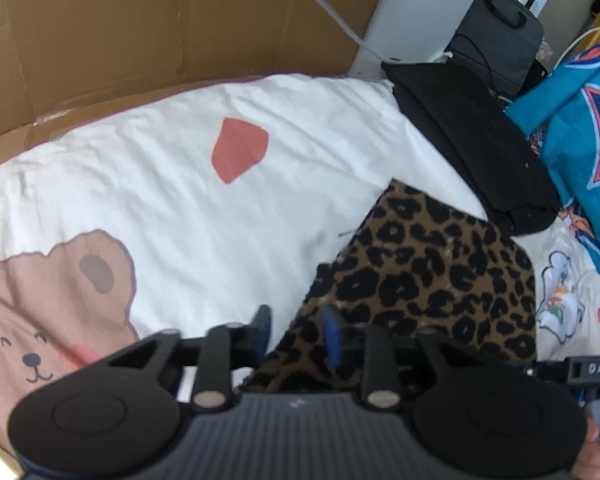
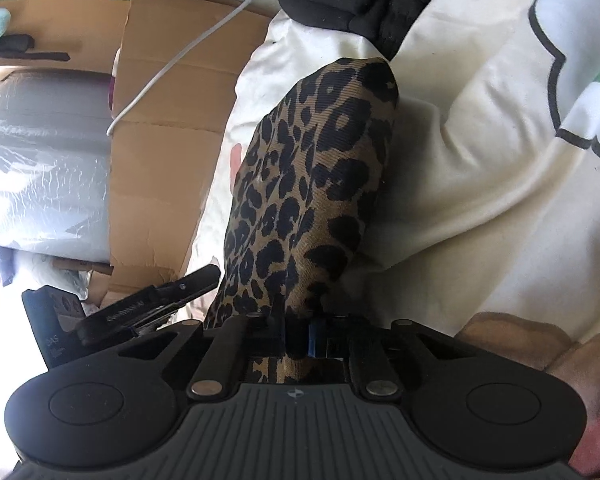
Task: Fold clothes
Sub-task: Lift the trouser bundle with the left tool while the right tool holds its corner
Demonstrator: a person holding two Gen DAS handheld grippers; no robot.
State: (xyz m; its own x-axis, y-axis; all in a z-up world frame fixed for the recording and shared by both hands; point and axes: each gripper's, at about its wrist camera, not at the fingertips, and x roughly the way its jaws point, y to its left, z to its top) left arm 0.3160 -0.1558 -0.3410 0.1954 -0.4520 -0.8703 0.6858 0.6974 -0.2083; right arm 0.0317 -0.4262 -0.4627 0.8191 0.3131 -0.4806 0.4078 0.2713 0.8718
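The leopard-print garment (image 1: 428, 276) lies near the bed's (image 1: 180, 184) right edge, beside a black cushion (image 1: 472, 140). The left gripper (image 1: 298, 330) stands parted over its hem; the right gripper (image 2: 300, 336) is clamped on the cloth. With 1 grip only, the fold may sag crooked. Its side reads "DAS".

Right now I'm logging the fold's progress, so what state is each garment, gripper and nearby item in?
leopard-print garment: partly folded, lying on the bed, its near edge pinched
right gripper: shut on the leopard-print garment
left gripper: open, jaws apart over the garment's edge, pads not pressing
black garment: folded, lying beyond the leopard one
bear-print duvet: spread, lightly wrinkled
cardboard: flattened, upright behind the bed
white cable: slack, trailing across the cardboard
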